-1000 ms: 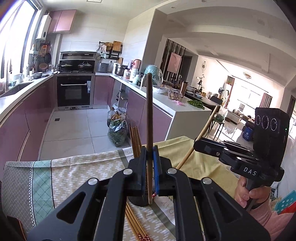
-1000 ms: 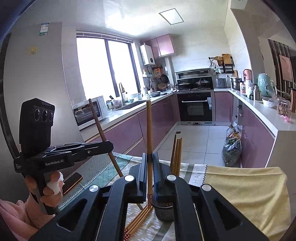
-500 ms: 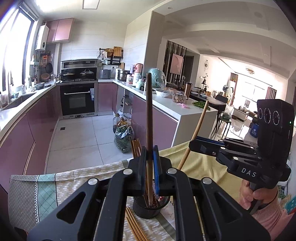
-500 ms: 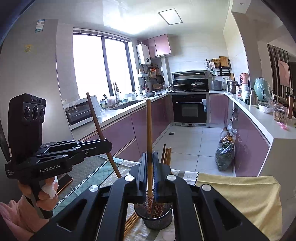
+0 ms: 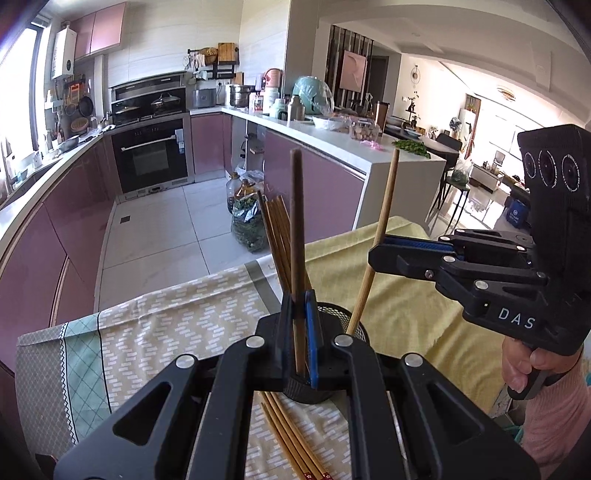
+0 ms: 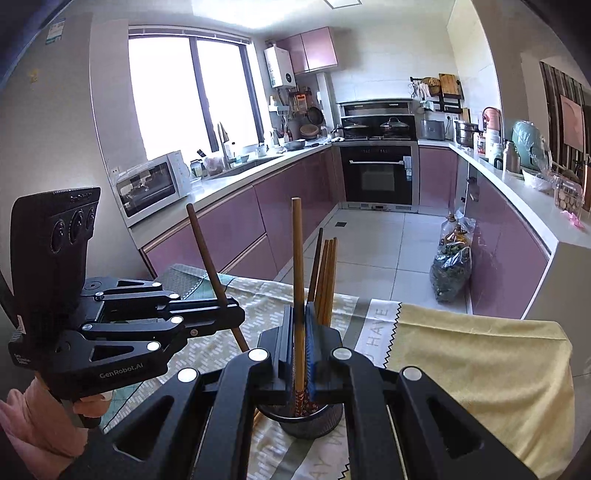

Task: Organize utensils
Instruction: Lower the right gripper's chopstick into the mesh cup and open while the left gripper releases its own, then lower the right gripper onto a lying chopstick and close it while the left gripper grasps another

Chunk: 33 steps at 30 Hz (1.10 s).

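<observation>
Clamping slim round wooden chopsticks: left gripper point(image 5: 300, 332) a dark chopstick point(image 5: 296, 229), right gripper point(image 6: 300, 343) a light chopstick point(image 6: 297, 266)

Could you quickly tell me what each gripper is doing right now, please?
Left gripper: shut on a dark brown wooden chopstick.
Right gripper: shut on a light brown wooden chopstick.

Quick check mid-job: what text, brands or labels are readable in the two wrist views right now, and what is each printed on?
"DAS": side of the right gripper.
"GenRobot.AI": side of the left gripper.
"HAVE": white band of the tablecloth.
Small white label on the left gripper's rear: too small to read.
Sticker on the grey panel at upper left: blurred.
</observation>
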{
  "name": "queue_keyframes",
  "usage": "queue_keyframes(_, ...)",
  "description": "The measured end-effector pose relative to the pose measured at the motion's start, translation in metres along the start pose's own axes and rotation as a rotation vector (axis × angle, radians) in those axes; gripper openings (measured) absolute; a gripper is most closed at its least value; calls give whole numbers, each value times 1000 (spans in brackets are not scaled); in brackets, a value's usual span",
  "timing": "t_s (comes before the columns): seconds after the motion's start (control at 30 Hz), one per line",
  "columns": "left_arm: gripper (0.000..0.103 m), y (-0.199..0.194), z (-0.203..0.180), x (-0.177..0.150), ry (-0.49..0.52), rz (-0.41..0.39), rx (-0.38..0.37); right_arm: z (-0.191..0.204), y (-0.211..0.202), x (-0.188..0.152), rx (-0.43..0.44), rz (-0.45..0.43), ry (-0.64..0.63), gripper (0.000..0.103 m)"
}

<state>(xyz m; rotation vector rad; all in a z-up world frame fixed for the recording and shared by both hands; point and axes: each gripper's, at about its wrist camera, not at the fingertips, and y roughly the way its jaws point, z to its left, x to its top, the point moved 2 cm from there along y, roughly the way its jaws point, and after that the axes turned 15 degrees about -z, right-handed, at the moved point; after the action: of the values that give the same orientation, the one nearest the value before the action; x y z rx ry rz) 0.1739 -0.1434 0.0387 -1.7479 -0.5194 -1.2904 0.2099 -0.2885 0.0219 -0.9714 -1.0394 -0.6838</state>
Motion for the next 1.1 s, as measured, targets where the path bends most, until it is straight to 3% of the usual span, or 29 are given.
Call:
queue_keyframes(0.17, 8, 16, 4, -7, -3, 55, -4, -2, 15, -11, -16, 57, 9, 5)
queue_keyframes(0.3, 8, 35, 11, 5, -25, 68, -6, -6, 28, -16, -29, 82, 29, 5)
queue_keyframes(0.53, 8, 54, 20, 7, -68, 91, -19, -12, 39, -17, -46, 86, 56, 6)
queue_keyframes(0.63, 9, 56, 24, 2, -89, 91, -16, -16, 40, -18, -57, 82, 75, 11)
queue_keyframes(0.73, 15, 53, 29, -3, -118, 78, -11, -20, 37, -20, -62, 69, 92, 19)
queue_keyframes(1.0, 33, 16, 42, -19, -132, -13, 40, -13, 10, -27, -24, 14, 104, 26)
queue_keyframes(1.1, 46, -4, 46, -30, -118, -51, 68, -4, -7, -33, 22, -12, 93, 32)
